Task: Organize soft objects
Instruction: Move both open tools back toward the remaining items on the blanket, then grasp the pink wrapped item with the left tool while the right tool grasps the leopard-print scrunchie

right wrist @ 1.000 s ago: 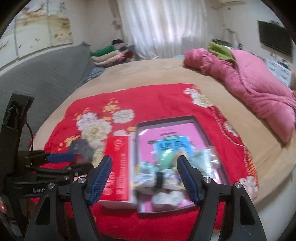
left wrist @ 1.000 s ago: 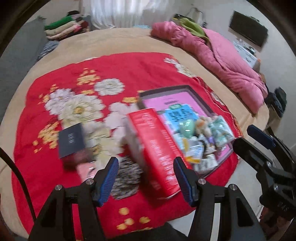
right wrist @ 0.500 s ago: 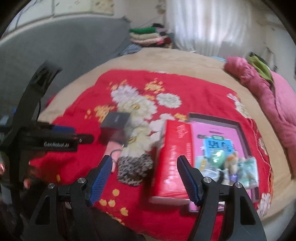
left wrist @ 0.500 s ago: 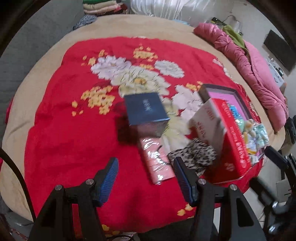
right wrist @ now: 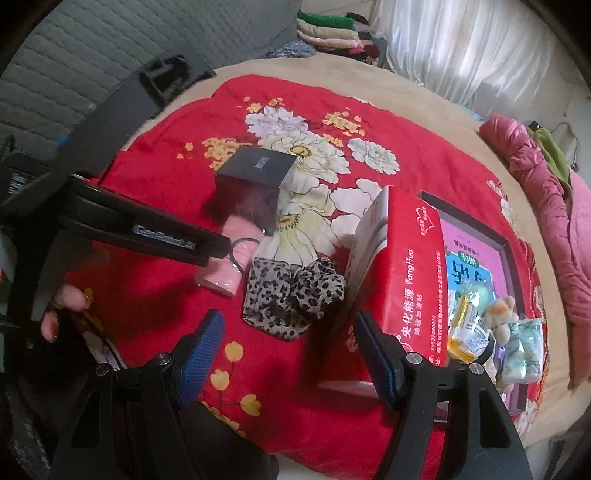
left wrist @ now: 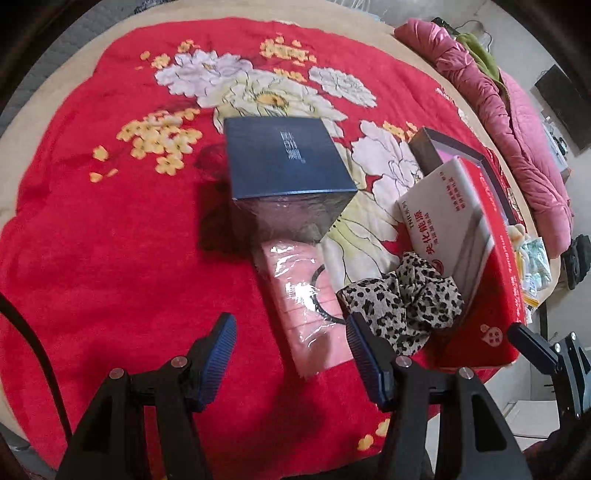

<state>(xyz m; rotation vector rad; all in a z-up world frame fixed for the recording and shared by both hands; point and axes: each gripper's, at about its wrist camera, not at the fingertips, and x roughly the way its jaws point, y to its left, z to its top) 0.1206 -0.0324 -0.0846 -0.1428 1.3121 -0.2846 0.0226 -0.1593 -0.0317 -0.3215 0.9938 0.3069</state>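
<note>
A crumpled leopard-print cloth [left wrist: 402, 299] [right wrist: 291, 293] lies on the red flowered blanket [left wrist: 110, 240] between a pink plastic-wrapped packet [left wrist: 306, 295] [right wrist: 221, 277] and a red-and-white carton [left wrist: 454, 236] [right wrist: 402, 280]. A dark blue box [left wrist: 284, 162] [right wrist: 258, 173] stands behind the packet. My left gripper [left wrist: 291, 350] hovers open above the packet's near end, nothing between its fingers. My right gripper [right wrist: 284, 354] hangs open just in front of the leopard cloth, empty. The left gripper's arm [right wrist: 147, 229] crosses the right wrist view at the left.
A dark-framed tray [right wrist: 476, 251] with a pink book, small packets and a plush toy [right wrist: 500, 314] lies right of the carton. A pink quilt [left wrist: 517, 122] is heaped at the far right. Folded clothes [right wrist: 328, 33] are stacked at the back. A hand [right wrist: 62, 306] holds the left tool.
Both grippers have dropped closer to the blanket and swung left, from over the tray and carton towards the packet and leopard cloth. Neither pair of jaws has changed its width.
</note>
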